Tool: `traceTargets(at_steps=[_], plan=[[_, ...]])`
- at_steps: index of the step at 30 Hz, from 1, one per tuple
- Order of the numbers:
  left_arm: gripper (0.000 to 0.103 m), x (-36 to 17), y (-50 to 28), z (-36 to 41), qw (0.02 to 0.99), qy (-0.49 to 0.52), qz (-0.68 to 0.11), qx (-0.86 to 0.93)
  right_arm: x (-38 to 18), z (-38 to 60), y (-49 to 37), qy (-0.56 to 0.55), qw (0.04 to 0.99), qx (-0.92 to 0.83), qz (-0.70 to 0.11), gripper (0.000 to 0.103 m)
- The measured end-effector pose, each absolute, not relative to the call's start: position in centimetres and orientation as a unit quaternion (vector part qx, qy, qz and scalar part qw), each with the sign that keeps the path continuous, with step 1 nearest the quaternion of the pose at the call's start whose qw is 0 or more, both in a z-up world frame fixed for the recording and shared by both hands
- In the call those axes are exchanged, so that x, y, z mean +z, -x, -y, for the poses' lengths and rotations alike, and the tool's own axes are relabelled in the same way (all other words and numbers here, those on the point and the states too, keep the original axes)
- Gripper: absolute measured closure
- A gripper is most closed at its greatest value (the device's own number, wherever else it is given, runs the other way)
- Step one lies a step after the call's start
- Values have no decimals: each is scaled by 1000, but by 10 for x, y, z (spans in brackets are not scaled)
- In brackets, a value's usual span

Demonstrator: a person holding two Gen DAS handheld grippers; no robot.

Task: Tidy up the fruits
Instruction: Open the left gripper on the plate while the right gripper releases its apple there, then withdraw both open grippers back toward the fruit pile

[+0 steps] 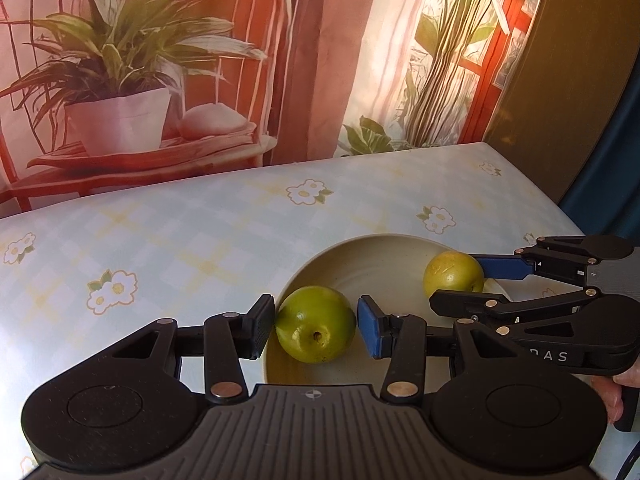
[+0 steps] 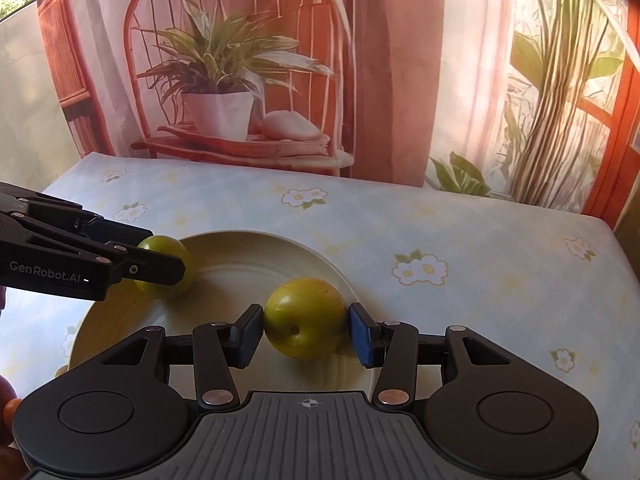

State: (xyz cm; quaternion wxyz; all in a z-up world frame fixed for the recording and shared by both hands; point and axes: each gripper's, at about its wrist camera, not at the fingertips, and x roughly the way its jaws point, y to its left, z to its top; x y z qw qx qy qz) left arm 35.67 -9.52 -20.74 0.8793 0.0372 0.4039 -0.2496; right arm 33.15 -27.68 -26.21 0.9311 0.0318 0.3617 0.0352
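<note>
A cream plate (image 1: pixel 372 264) (image 2: pixel 240 252) sits on the flowered tablecloth. A green apple (image 1: pixel 316 324) (image 2: pixel 166 266) rests at the plate's left edge between the fingers of my left gripper (image 1: pixel 316 326) (image 2: pixel 168 268). The left pad touches it and a small gap shows at the blue right pad. A yellow-green apple (image 2: pixel 306 328) (image 1: pixel 454 272) rests on the plate's right part between the fingers of my right gripper (image 2: pixel 306 330) (image 1: pixel 460 280). Its left pad touches the fruit and a thin gap shows at the right pad.
The table (image 1: pixel 180 240) (image 2: pixel 480 260) carries a pale blue cloth with white flowers. A printed backdrop of a potted plant (image 1: pixel 120 80) (image 2: pixel 224 80) on a red chair stands behind it. Something reddish-orange (image 2: pixel 8 408) shows at the lower left edge.
</note>
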Motion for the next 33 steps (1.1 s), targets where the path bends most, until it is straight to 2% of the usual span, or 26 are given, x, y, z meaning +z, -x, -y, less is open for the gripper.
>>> traceTargets(at_steps=[4,18,33], plan=[[55,-198,-350,91,886,-32,-392,-246,-254,276,-324,-34,935,25,-353,57],[55,-158,-296,48,902,-19,-378,-208,-222,266,-263,-92,946,11,-310,57],[55,-151,-220,0,917,-21,-370,-150,-223,227,-202,-115,945,20,-305,57]])
